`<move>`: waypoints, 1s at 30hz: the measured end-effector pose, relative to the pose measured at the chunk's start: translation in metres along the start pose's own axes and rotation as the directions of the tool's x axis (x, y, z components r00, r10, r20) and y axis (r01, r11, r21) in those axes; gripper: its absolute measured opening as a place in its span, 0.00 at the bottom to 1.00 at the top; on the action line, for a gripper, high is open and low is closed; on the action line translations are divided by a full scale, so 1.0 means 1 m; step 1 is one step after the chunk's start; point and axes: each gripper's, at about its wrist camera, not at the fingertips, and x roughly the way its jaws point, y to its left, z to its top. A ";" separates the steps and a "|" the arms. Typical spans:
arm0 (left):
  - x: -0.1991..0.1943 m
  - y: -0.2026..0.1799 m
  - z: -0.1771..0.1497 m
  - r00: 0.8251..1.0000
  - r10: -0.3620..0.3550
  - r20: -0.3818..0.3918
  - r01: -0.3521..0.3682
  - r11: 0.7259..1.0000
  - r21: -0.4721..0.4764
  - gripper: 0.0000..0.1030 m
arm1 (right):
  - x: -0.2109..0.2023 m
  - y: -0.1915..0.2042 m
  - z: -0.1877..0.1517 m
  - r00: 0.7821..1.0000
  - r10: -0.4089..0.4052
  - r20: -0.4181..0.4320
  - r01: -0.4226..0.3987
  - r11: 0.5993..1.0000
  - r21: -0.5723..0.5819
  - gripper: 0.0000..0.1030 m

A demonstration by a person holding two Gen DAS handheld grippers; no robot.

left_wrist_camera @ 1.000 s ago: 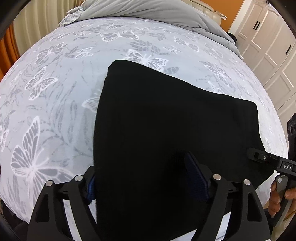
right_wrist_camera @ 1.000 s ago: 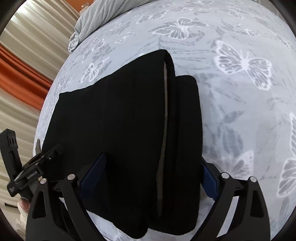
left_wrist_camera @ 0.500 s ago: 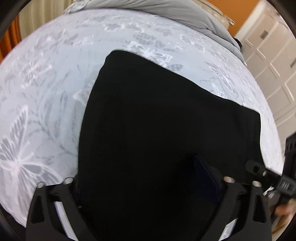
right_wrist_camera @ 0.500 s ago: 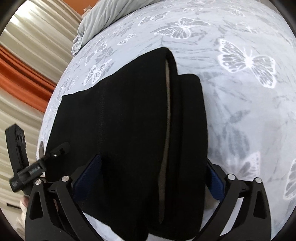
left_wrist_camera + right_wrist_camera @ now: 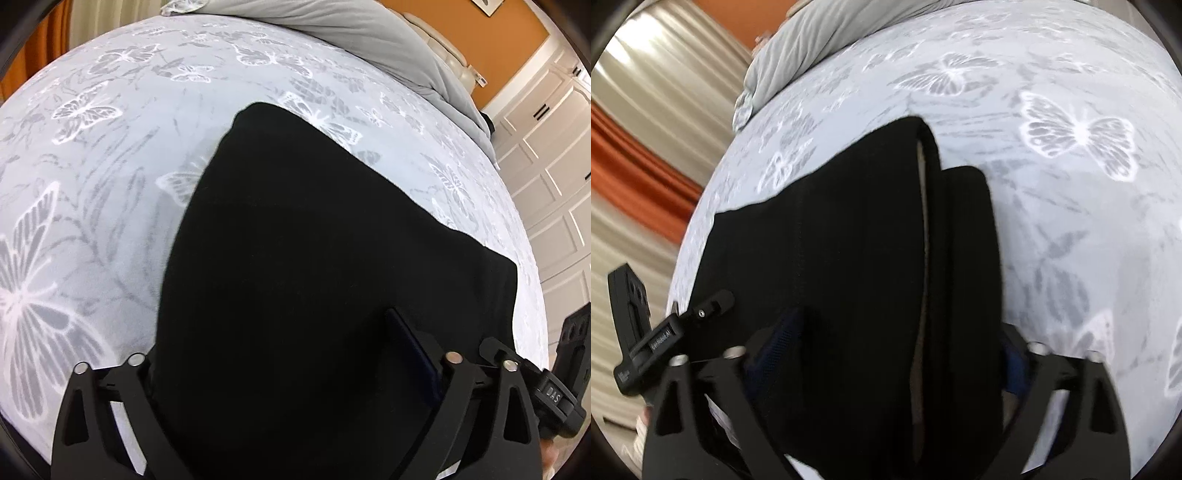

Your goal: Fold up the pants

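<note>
The black pants (image 5: 314,258) lie folded in a thick stack on the butterfly-print bed (image 5: 110,177). My left gripper (image 5: 288,350) is open, its jaws wide on either side of the stack's near left edge; the right finger (image 5: 413,347) rests on top of the cloth, the left finger is hidden under it. In the right wrist view the pants (image 5: 857,258) show layered edges with a pale inner seam. My right gripper (image 5: 901,343) is open, its jaws straddling the stack's near right end.
A grey duvet (image 5: 351,33) lies bunched at the bed's far end. White wardrobe doors (image 5: 554,155) stand to the right, orange and beige curtains (image 5: 646,166) to the left. Each gripper's body (image 5: 554,391) shows at the other view's edge (image 5: 665,339).
Both grippers have pushed forward and lower over the stack, so the pants fill more of each view. The jaws stayed wide open. The pants have not visibly moved.
</note>
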 end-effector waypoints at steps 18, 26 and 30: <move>-0.110 0.011 -0.056 0.990 -0.132 -0.053 0.135 0.990 0.046 0.29 | -0.083 0.032 -0.084 0.984 0.171 0.055 -0.171 0.985 -0.014 0.35; -0.162 -0.003 -0.102 0.990 -0.131 -0.048 0.137 0.979 0.151 0.29 | -0.124 0.049 -0.128 0.976 0.211 0.058 -0.209 0.977 -0.032 0.35; -0.190 -0.019 -0.104 0.990 -0.143 -0.003 0.140 0.967 0.210 0.29 | -0.153 0.066 -0.123 0.969 0.224 0.104 -0.215 0.972 -0.096 0.35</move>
